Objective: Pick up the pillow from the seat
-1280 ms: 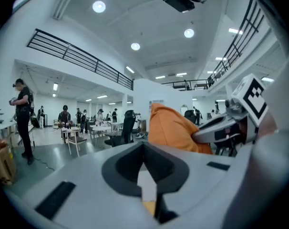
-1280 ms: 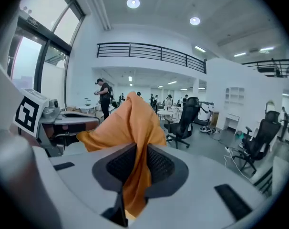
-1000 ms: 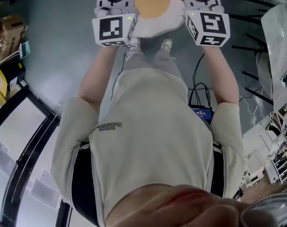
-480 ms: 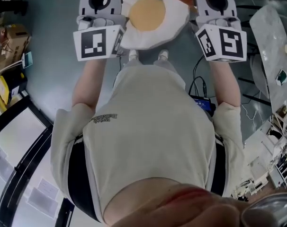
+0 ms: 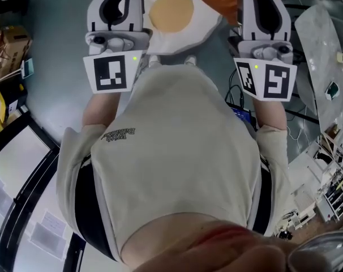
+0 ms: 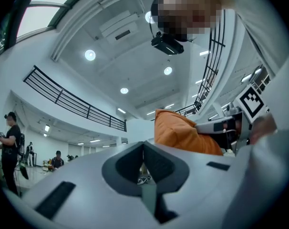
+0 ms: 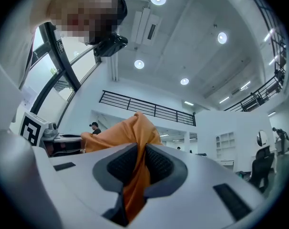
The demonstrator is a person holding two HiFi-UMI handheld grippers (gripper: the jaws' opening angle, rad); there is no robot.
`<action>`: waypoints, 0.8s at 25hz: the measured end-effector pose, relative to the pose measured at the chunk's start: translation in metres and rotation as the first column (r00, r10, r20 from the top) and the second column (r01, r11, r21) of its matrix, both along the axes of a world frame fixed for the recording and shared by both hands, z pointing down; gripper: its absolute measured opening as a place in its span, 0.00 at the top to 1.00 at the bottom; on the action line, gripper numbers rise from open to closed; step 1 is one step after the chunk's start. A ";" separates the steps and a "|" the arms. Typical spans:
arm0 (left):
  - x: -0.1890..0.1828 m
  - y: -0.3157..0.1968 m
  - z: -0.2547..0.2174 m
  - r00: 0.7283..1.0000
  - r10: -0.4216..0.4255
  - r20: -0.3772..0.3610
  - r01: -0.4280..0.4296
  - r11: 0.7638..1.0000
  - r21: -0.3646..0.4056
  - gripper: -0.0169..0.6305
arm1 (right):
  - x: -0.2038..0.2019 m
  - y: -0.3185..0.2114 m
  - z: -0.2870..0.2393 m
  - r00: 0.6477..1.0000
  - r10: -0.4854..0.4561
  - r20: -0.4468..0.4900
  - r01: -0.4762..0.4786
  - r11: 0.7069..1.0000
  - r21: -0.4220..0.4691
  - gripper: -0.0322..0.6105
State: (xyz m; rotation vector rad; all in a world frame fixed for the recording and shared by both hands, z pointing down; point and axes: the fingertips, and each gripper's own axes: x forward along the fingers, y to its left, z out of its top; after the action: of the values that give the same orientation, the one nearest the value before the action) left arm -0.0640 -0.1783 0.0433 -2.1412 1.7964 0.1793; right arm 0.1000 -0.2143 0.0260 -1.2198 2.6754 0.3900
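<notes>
Evidently soft, light orange fabric pillow (image 7: 120,132) sagging; right gripper (image 7: 140,149) pinching bunched corner, likely best hold; left gripper (image 6: 143,149) clenching empty.

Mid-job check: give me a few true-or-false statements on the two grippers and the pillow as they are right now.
1. The right gripper has its fingers shut on the pillow, on its orange fabric. True.
2. The pillow is plain blue. False: the head view shows it white with a round yellow-orange patch, plus orange fabric.
3. The left gripper has its fingers wide apart. False: they are together.
4. Both grippers show in the head view, one on each side of the pillow. True.
</notes>
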 end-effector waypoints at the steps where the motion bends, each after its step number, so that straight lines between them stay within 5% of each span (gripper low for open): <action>1: 0.001 0.003 0.002 1.000 -0.008 0.010 0.008 1.000 0.007 0.96 | 0.001 0.003 0.003 1.000 -0.002 0.005 0.002 1.000 0.003 0.86; 20: -0.012 0.001 0.023 1.000 -0.025 0.014 0.025 1.000 0.013 0.96 | -0.012 -0.003 0.043 1.000 -0.013 0.025 0.014 0.998 -0.064 0.92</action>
State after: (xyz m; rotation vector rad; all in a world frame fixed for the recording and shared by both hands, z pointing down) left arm -0.0764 -0.1777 0.0664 -2.1051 1.8078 0.1686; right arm 0.0884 -0.2174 0.0687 -1.2150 2.6934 0.2875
